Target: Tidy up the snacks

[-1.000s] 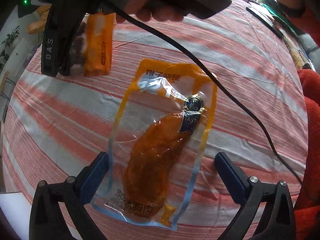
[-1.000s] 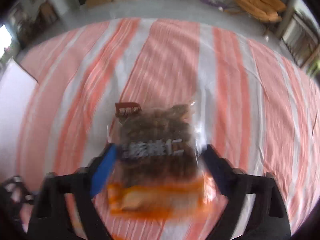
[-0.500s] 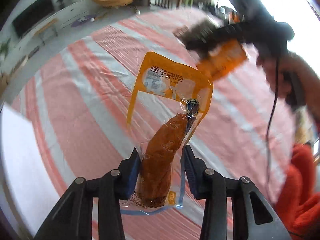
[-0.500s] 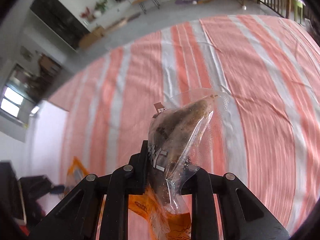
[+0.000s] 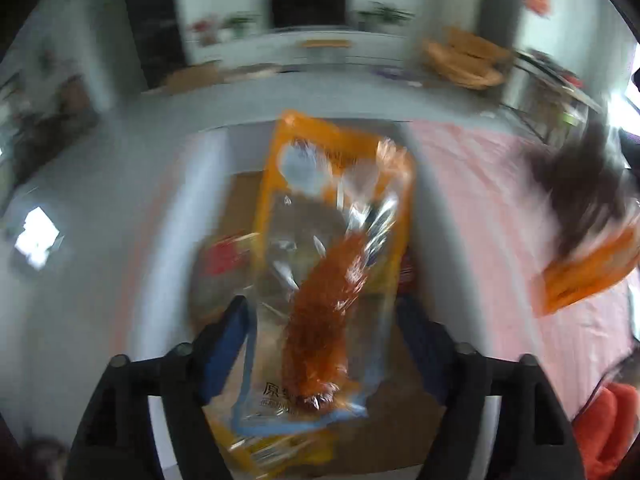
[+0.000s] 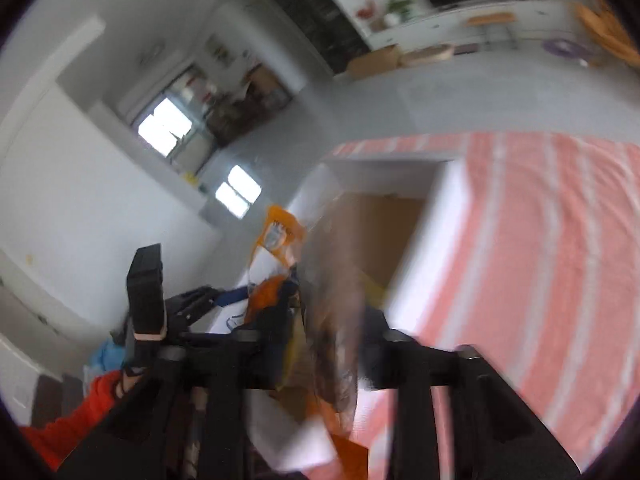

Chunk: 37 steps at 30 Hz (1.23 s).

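Note:
My left gripper (image 5: 322, 344) has its jaws spread wide, with the orange chicken snack pouch (image 5: 332, 248) between them, over an open white box (image 5: 424, 216) that holds other snack packs (image 5: 224, 256). I cannot tell if the pouch is gripped or falling. My right gripper (image 6: 332, 344) is shut on a clear bag of dark nuts with an orange bottom (image 6: 332, 320), held up near the box (image 6: 424, 248). That bag also shows at the right of the left wrist view (image 5: 584, 232). The left gripper and its pouch (image 6: 276, 240) show in the right wrist view.
The pink and white striped cloth (image 6: 540, 260) covers the table right of the box. A red garment (image 5: 612, 424) lies at the lower right. The room floor and furniture lie beyond the table edge.
Both grippers swung from over the striped cloth to the white box. The left jaws, shut on the pouch half a second ago, now stand wide apart. The right gripper keeps its bag.

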{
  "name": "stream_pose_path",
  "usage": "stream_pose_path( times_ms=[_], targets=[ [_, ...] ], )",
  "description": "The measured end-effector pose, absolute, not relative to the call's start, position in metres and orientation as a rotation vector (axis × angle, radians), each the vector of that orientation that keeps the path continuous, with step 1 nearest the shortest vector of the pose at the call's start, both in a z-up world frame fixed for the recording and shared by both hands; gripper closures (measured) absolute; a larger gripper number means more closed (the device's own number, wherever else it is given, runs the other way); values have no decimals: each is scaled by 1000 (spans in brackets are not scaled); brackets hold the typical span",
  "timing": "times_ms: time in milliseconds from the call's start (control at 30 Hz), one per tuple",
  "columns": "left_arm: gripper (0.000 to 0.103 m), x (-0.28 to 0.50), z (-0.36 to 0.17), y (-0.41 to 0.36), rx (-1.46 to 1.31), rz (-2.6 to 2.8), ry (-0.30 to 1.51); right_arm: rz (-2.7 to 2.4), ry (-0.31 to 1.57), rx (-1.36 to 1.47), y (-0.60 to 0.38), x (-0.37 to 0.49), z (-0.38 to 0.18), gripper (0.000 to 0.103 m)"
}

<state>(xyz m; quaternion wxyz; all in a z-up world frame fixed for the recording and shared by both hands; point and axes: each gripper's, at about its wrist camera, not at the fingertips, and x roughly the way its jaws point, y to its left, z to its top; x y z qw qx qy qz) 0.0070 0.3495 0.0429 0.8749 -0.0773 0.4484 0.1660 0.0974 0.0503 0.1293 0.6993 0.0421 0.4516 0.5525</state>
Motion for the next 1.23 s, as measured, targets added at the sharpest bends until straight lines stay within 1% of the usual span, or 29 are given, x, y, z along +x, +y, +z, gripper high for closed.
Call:
stream_pose_path(
  times_ms=[33, 100, 133, 233, 267, 300, 400, 533, 667, 767, 1233],
  targets=[
    [23, -5, 43, 354, -163, 381, 928, 1251, 1009, 77, 71, 81, 127, 10],
    [20, -24, 45, 351, -122, 459, 915, 1257, 1001, 24, 96, 59, 124, 10],
    [15, -32, 49, 347, -102, 480, 905, 1239, 990, -4, 103, 49, 123, 10],
    [10, -49, 60, 328, -40, 544, 849, 1180, 962, -66, 113, 38, 121, 10],
    [6, -54, 62, 326, -30, 572, 836, 1164, 943, -89, 112, 39, 125, 10],
    [0, -56, 65, 319, -18, 606, 818, 1145, 916, -119, 115, 39, 129, 10],
    [0, -74, 76, 311, -47, 672, 776, 1073, 833, -228, 106, 18, 141, 10],
    [0, -74, 83, 307, -114, 655, 783, 1006, 851, -332, 95, -3, 138, 10],
    [0, -74, 81, 300, -129, 682, 775, 984, 881, -365, 95, -10, 129, 10],
    [0, -76, 81, 299, -123, 709, 776, 969, 869, -387, 99, -22, 129, 10],
    [0, -93, 77, 311, -183, 730, 785, 973, 844, -425, 114, -32, 126, 10]
  ],
)
